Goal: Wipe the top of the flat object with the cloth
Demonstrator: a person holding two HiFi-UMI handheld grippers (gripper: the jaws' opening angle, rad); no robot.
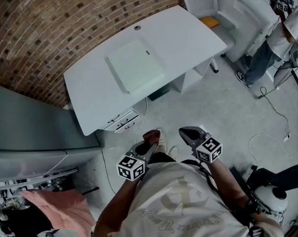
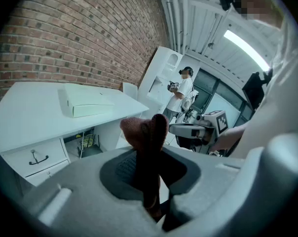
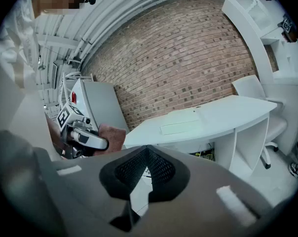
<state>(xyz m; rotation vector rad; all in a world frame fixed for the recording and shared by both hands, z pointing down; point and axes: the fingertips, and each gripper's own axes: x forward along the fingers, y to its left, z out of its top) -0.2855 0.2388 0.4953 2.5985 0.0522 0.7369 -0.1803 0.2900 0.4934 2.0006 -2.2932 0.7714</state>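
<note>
You stood back from the desk with the cloth pinched and the box untouched.
Nearest you, your left gripper (image 1: 147, 145) had its fingers clamped on the reddish cloth (image 1: 152, 135), which stuck out past the tips. Just to its right, your right gripper (image 1: 187, 132) had its fingers pressed together on nothing. Far ahead, well apart from both, the pale flat box (image 1: 135, 65) lay near the middle of the white desk (image 1: 188, 38).

Left tongs (image 1: 150, 142) clamp the cloth (image 2: 145, 132); right tongs (image 1: 186, 132) closed, empty (both held low before the torso).
</note>
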